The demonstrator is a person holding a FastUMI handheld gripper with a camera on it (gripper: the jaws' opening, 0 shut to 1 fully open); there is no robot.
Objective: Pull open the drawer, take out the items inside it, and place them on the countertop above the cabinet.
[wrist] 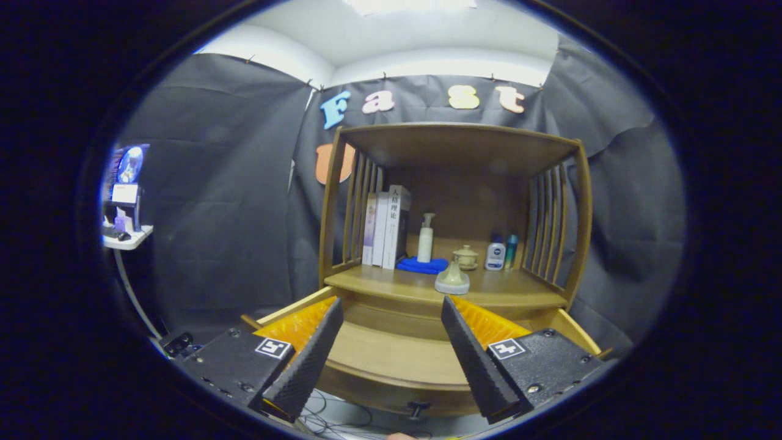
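Light comes from above: a bright white ceiling panel (409, 5) at the top centre of the frame is blown out, and the pale ceiling around it glows evenly. The brown wooden slatted cabinet (455, 146) is moderately lit, its upper recess falling into soft shadow under the top board. The open wooden drawer (391, 360) in the lower centre is evenly lit, without glare. Fisheye distortion bows straight edges outward, and detail softens toward the rim. The spread fingers of the hand-held gripper (388, 360) look sharp.
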